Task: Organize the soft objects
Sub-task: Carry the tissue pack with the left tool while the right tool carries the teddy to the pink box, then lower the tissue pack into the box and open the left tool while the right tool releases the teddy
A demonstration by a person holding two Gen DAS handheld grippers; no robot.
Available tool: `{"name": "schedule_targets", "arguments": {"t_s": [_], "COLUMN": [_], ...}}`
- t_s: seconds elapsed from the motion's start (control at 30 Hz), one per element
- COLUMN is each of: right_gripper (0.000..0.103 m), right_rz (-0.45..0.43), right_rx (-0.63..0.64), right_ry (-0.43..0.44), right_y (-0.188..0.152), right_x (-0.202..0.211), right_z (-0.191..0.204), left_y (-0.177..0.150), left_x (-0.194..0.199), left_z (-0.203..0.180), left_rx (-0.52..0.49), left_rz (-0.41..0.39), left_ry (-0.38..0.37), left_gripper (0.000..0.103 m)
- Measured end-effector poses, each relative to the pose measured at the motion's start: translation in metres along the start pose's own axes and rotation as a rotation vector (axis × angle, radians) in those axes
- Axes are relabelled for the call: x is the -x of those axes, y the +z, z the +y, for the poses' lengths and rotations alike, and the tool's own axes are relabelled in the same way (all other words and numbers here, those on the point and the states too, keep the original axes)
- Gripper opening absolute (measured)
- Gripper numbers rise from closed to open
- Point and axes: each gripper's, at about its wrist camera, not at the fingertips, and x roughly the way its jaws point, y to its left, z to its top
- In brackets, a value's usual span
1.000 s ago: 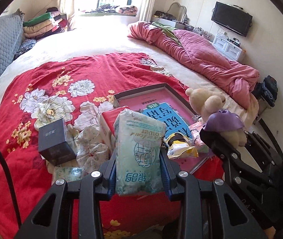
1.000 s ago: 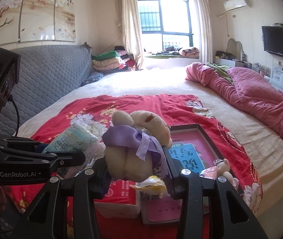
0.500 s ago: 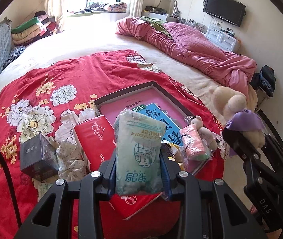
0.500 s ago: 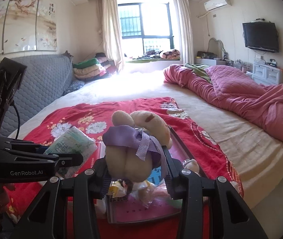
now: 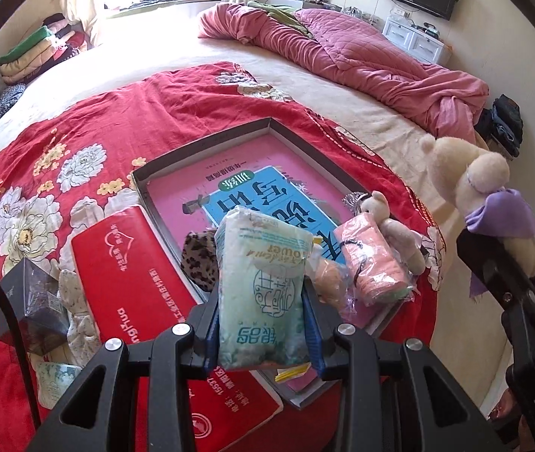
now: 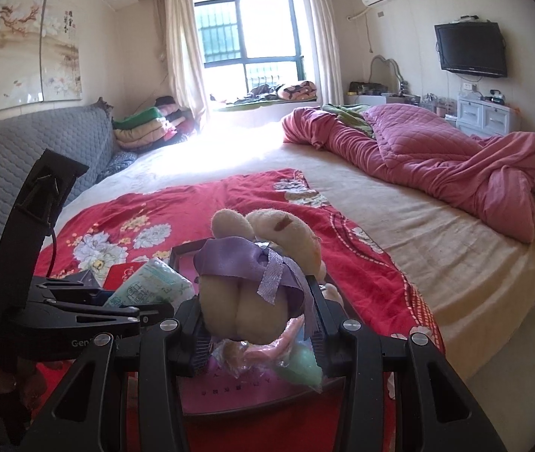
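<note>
My left gripper (image 5: 261,324) is shut on a pale green tissue pack (image 5: 263,293) and holds it above the near edge of the red floral blanket (image 5: 116,113). My right gripper (image 6: 258,324) is shut on a cream plush toy with a purple ribbon (image 6: 263,282), held in the air; the toy also shows at the right of the left wrist view (image 5: 474,184). Below lies a shallow grey tray (image 5: 207,143) with pink and blue books (image 5: 252,188), a small bear with a pink wrapped bundle (image 5: 376,260) and a leopard-print piece (image 5: 199,260).
A red tissue pack (image 5: 131,275), a dark box (image 5: 30,312) and a floral cloth (image 5: 79,316) lie left of the tray. A rumpled pink quilt (image 6: 455,162) lies at the bed's far right. A grey headboard (image 6: 22,162) and folded blankets (image 6: 147,128) are at the left.
Both grippers have pulled back and risen with their loads still held. The tray and the things around it now show lower and more fully in both views.
</note>
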Motion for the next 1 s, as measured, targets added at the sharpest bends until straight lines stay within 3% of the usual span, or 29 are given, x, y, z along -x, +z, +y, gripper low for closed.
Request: {"name": "schedule_targets", "arguments": {"t_s": [0.53,1.0], "right_gripper": [0.045,0.046], "right_rz": [0.063,0.129], "right_rx": [-0.018,0.018], "right_ry": [-0.010,-0.002], "right_y": [-0.011,-0.017], "right_x": [-0.021,-0.047], "right_z": [-0.013,-0.009], "left_y": [-0.007,-0.004], "left_x": [-0.032,-0.042], "left_z": [-0.010,-0.013], "left_rx": [-0.012,-0.024], "left_rz": [0.060,0.057], "left_ry": [-0.029,-0.032], "left_gripper": [0.037,0.037]}}
